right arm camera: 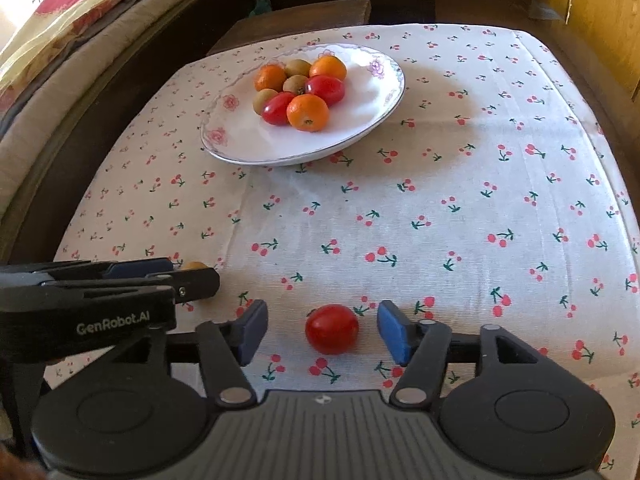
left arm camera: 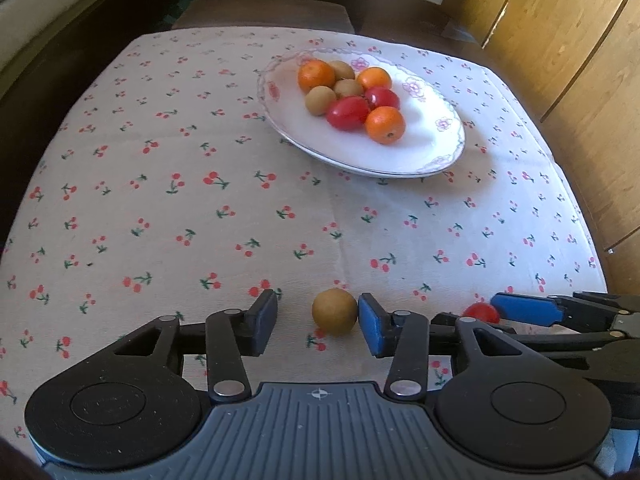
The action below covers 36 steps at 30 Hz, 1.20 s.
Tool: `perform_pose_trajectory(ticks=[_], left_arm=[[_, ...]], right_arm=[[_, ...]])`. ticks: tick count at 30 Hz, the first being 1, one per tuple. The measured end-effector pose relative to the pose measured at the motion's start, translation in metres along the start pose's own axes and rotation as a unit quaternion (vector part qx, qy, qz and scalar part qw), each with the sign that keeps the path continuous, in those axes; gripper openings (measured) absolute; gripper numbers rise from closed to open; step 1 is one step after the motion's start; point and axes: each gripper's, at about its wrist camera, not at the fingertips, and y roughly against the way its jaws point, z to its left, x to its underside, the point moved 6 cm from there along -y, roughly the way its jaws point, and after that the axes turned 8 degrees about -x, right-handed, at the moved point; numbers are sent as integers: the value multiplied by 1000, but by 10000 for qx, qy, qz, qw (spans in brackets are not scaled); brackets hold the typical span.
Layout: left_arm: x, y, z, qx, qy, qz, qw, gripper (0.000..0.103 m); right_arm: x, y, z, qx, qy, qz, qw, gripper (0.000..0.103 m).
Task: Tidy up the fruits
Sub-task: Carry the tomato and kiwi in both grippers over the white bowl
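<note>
**Ten fruits counted: eight on the plate, two between the grippers' jaws**

Two grippers are seen low over the counter [left arm camera: 120, 184], which is covered by a cherry-print cloth. Between the jaws of the left gripper [left arm camera: 318, 322] one brown kiwi [left arm camera: 334, 311] is seen resting on the cloth; the jaws are spread, with the right pad just beside the fruit and the left pad clearly apart from it. Whether the right pad actually touches the kiwi cannot be told. Between the jaws of the right gripper [right arm camera: 322, 330] one red tomato [right arm camera: 331, 329] lies on the cloth, with a gap visible on both sides; these jaws are spread too, and nothing is pinched.

Ahead of both grippers, well apart from them, one white flowered plate [left arm camera: 420, 152] is set on the counter. On it eight fruits are counted in a tight cluster: three oranges [left arm camera: 385, 124], three kiwis [left arm camera: 320, 100] and two tomatoes [left arm camera: 348, 112].

In the left wrist view the loose tomato is mostly hidden behind the right gripper's fingers, only a red sliver being shown. In the right wrist view the loose kiwi is almost wholly covered by the left gripper, whose body is cut off at the frame's left edge. The rearmost kiwi on the plate is partly hidden by its neighbours.
</note>
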Motion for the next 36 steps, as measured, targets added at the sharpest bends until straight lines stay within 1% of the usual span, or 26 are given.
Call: perform_pose_trajectory(ticks=[2,6,8,13,15,16,17,18,19,20,21,22,23,25,26,30,31,32,36], left_arm=[[0,0,2,8,36,-5,10000,54],[0,-1,9,30,117,-6,9999,54],[0,0,12,88,202,12,9998,54],[2,1,18,98,221,5,9997,53],[2,1,19,115,248,9,9996,53],[2,1,19,121,246,7,9996,53],[2,1,18,107,217,-3,9997,55],[2,1,16,104,177,-9,9998,58],[2,1,14,121,150,-11,9998,62],[3,1,11,134,115,-16,9998,64],[3,1,9,109,57,-29,9999,64],[4,0,7,72,-2,-45,10000,63],[4,0,6,53,-45,-56,10000,61],[3,0,5,50,-33,-60,10000,58],[2,-1,5,53,-14,-61,10000,55],[-1,-2,1,29,-64,-95,9999,46],[-1,-2,0,26,-58,-104,9999,41],[-2,-3,0,25,-24,-101,9999,38],[-1,-1,-5,3,-80,-87,9999,34]], right_arm=[[0,-1,1,20,-26,-35,10000,64],[0,-3,3,-15,-98,-41,9999,72],[-2,-4,3,-51,-120,-5,9999,76],[-2,-7,7,-99,-27,69,9999,84],[-1,-7,7,-144,-2,104,9998,86],[-2,-7,7,-146,21,148,9998,84],[-2,-7,8,-104,39,190,9998,80],[-1,-6,8,34,99,200,9997,68],[0,-5,9,244,246,225,9991,56],[1,-5,10,410,407,255,9980,51],[3,-4,11,582,590,289,9961,46],[4,-3,12,675,709,311,9947,44],[6,-2,12,733,786,320,9937,42],[8,1,9,789,802,306,9932,30],[7,2,8,794,783,297,9933,28],[6,5,3,825,781,280,9931,28],[6,6,3,836,795,283,9929,28],[6,6,3,826,799,284,9930,28],[3,10,2,707,755,206,9944,28]])
